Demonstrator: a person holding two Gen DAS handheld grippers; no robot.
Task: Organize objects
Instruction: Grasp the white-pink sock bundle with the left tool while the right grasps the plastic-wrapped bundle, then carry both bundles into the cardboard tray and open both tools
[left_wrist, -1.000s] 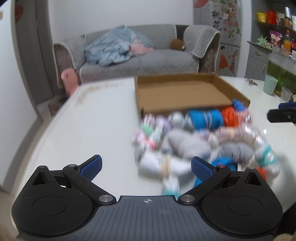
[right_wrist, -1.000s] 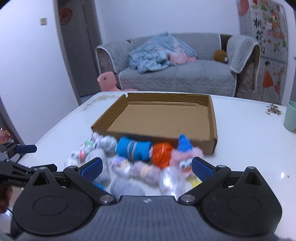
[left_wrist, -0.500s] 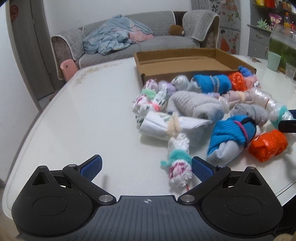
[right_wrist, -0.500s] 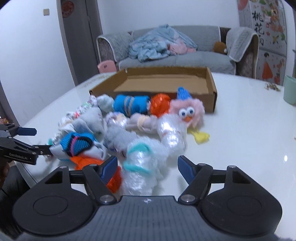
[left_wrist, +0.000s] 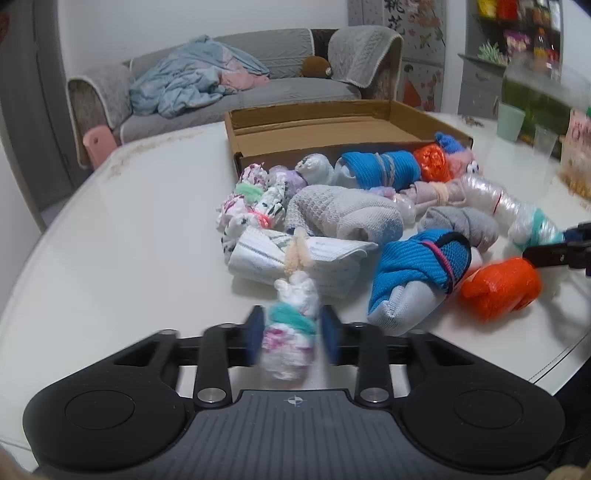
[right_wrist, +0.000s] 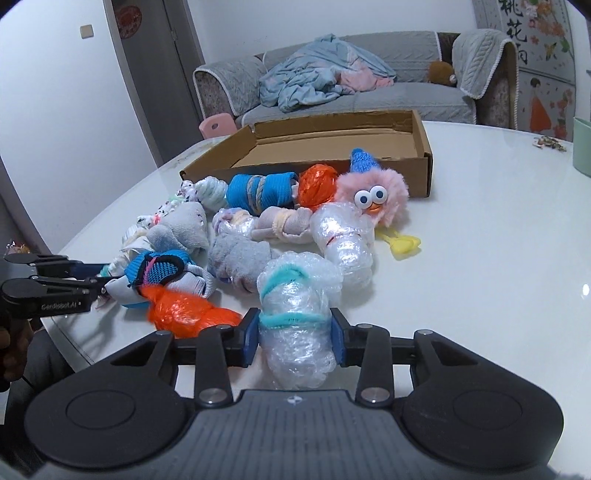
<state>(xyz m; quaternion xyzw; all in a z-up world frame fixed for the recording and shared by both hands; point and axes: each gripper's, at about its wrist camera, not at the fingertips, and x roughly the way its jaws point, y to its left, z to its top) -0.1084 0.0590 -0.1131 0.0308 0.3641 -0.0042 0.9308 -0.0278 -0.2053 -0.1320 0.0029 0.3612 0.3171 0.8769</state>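
Your left gripper (left_wrist: 291, 334) has just closed on the floral cloth bundle (left_wrist: 290, 341) at the near table (left_wrist: 110, 240) edge; your right gripper (right_wrist: 294, 338) has just closed on the bubble-wrap roll (right_wrist: 295, 321), both before the cardboard box (right_wrist: 421, 147)

Bundles (right_wrist: 240, 266) lie on the table (right_wrist: 480, 258) before the box (right_wrist: 421, 147).

We see dim, cool indoor light, a small glare spot near the table (right_wrist: 517, 258) right edge, fisheye bending, slight blur.
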